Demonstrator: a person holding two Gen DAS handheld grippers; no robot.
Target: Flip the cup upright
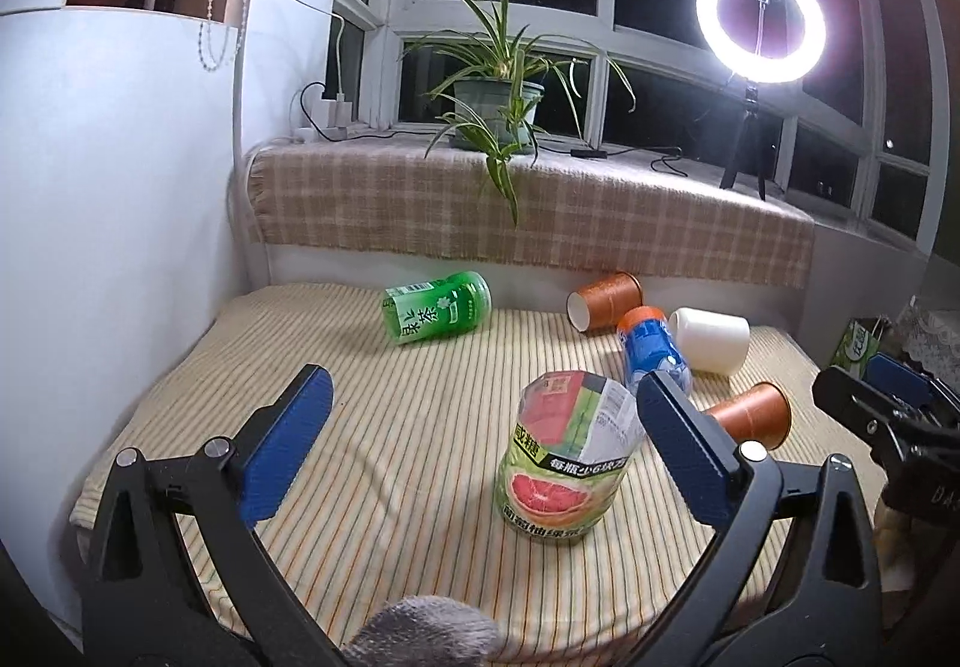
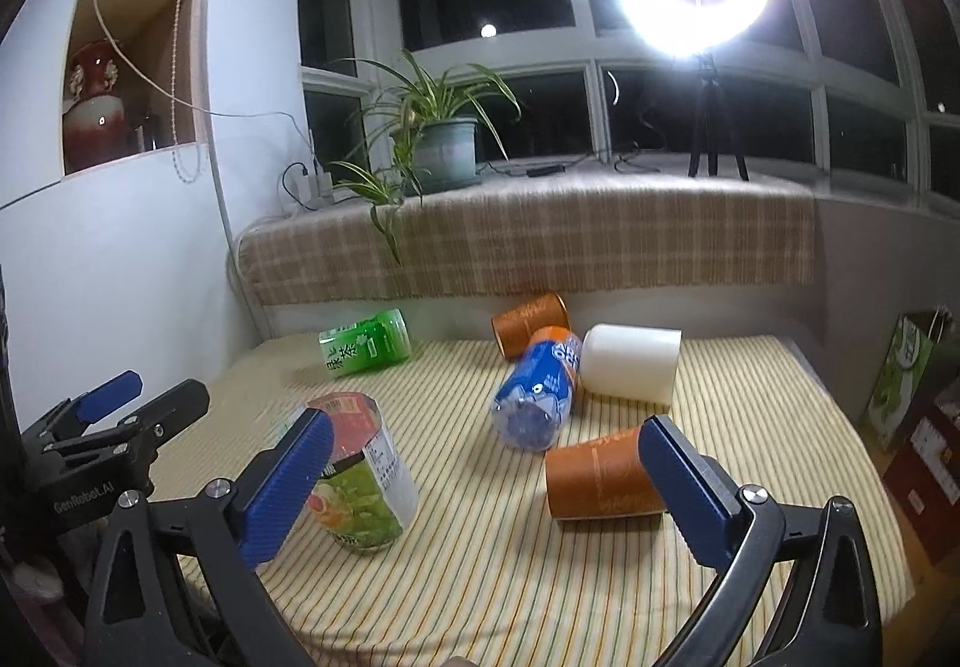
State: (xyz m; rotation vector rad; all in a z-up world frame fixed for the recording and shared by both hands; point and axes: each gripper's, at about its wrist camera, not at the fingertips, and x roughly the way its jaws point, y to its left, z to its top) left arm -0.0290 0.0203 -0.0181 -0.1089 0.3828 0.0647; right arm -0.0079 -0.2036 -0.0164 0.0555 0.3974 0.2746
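Three cups lie on their sides on the striped mat: a near orange cup, a far orange cup and a white cup. My left gripper is open and empty above the mat, with a grapefruit-label bottle standing between its fingers' line of sight. My right gripper is open and empty; its right finger overlaps the near orange cup in the view.
A green tea bottle and a blue-label bottle lie on the mat. A plaid-covered ledge with a potted plant and ring light runs behind. A white wall is at left; boxes stand at right.
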